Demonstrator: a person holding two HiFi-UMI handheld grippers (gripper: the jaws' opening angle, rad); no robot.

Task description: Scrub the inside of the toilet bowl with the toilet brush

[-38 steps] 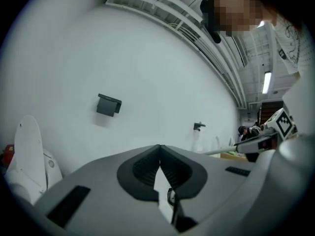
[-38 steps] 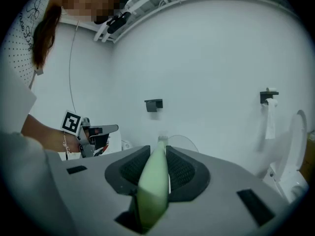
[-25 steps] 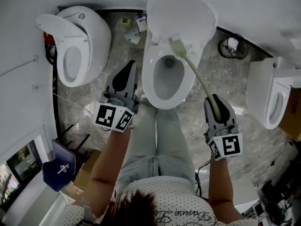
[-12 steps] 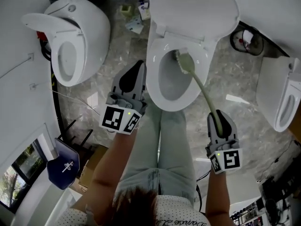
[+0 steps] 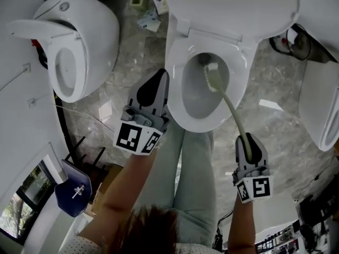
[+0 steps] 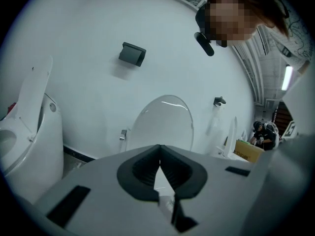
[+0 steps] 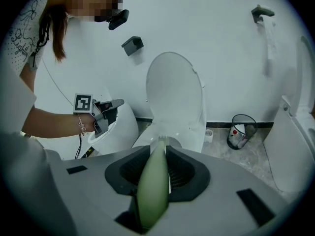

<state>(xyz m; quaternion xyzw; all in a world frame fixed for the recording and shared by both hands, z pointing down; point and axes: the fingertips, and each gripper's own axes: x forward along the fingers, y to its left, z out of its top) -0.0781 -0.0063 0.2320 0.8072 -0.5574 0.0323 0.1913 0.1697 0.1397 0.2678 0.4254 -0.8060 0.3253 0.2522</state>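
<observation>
The middle toilet (image 5: 180,97) stands with its lid (image 5: 233,7) raised and its bowl open. A pale green toilet brush (image 5: 213,77) has its head inside the bowl, against the far right wall. Its long handle (image 5: 232,112) runs back to my right gripper (image 5: 248,141), which is shut on the handle's thick end (image 7: 153,181). My left gripper (image 5: 160,78) hangs beside the bowl's left rim, jaws shut with nothing between them (image 6: 159,149). The left gripper view shows only the raised lid (image 6: 162,122) and the wall.
A second toilet (image 5: 69,46) stands at the left and a third (image 5: 323,105) at the right. A wire waste bin (image 5: 296,41) sits by the right wall. Small items (image 5: 145,15) lie on the floor behind. The person's legs (image 5: 190,168) stand before the bowl.
The brush head has gone from the rear rim under the lid down into the bowl. Both grippers have shifted a little as the view closed in on the toilet.
</observation>
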